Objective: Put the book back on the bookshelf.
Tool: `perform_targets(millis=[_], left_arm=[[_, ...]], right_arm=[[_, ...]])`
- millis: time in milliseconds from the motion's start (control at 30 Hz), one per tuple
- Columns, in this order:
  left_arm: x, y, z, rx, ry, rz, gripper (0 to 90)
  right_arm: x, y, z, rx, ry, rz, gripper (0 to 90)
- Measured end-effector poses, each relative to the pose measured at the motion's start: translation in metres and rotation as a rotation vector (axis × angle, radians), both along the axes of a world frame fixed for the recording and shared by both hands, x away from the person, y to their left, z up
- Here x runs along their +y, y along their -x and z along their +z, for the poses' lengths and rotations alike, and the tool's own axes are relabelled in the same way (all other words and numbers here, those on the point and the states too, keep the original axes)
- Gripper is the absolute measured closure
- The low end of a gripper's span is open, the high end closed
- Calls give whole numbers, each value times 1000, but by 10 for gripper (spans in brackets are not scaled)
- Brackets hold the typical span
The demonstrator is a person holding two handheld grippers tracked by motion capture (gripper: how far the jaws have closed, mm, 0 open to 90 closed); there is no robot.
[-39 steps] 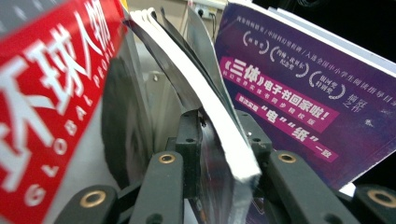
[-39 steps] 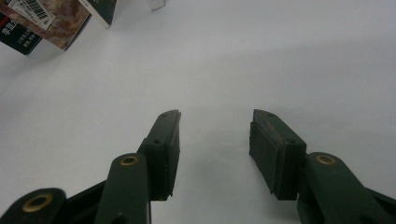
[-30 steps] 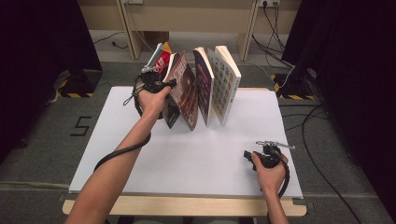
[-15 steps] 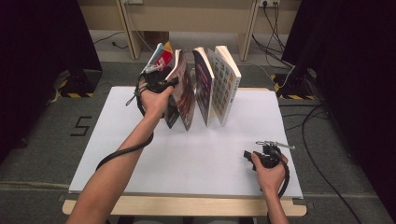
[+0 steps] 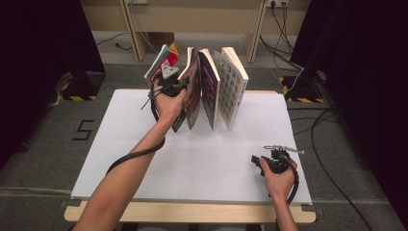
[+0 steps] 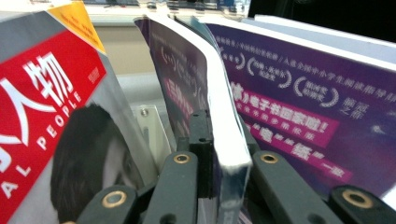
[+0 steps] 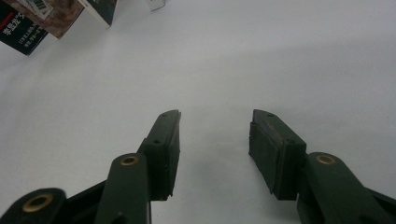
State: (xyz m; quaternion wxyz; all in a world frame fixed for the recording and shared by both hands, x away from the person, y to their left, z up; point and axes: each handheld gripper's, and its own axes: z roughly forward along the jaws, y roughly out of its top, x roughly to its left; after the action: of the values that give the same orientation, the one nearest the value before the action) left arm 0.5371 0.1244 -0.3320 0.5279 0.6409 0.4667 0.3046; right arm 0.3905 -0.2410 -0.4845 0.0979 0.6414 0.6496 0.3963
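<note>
my left gripper [image 5: 169,85] is up at the far side of the white table [image 5: 144,159], and its jaws are clamped on the near edge of a purple-covered book [image 6: 187,79]. in the left gripper view the cut page edge runs straight down between my two pads, with a black pad pressed against the cover on the left. this book stands upright in a loose fan of books near the table's far edge. a red-and-grey magazine [image 6: 51,116] leans away just to its left, leaving a wedge-shaped gap where a clear plastic stand [image 6: 150,128] shows. on the other side a second purple book [image 6: 299,98] stands close, its cover angled toward mine, so there is little room there. in the high view a thick pale book [image 5: 231,84] closes the row at the right.

my right gripper [image 5: 273,161] rests low over the near right part of the table, not far from the front edge. its jaws stand apart with nothing between them, just bare white surface ahead. the wide middle of the table between my two hands is free, and the bottom corners of the books [image 7: 32,21] sit well beyond my right fingertips.
</note>
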Motion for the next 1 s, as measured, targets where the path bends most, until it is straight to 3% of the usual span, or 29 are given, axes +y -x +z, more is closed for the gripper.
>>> perform_targets(millis=[300, 700, 1000], left_arm=[[6, -3, 3, 35, -18, 4, 762], [15, 11, -3, 84, 69, -2, 567], [21, 23, -1, 111, 84, -15, 498]], right_arm=[[-3, 0, 1, -9, -3, -13, 530], [-3, 1, 3, -13, 0, -15, 530], [-1, 1, 2, -17, 3, -10, 530]])
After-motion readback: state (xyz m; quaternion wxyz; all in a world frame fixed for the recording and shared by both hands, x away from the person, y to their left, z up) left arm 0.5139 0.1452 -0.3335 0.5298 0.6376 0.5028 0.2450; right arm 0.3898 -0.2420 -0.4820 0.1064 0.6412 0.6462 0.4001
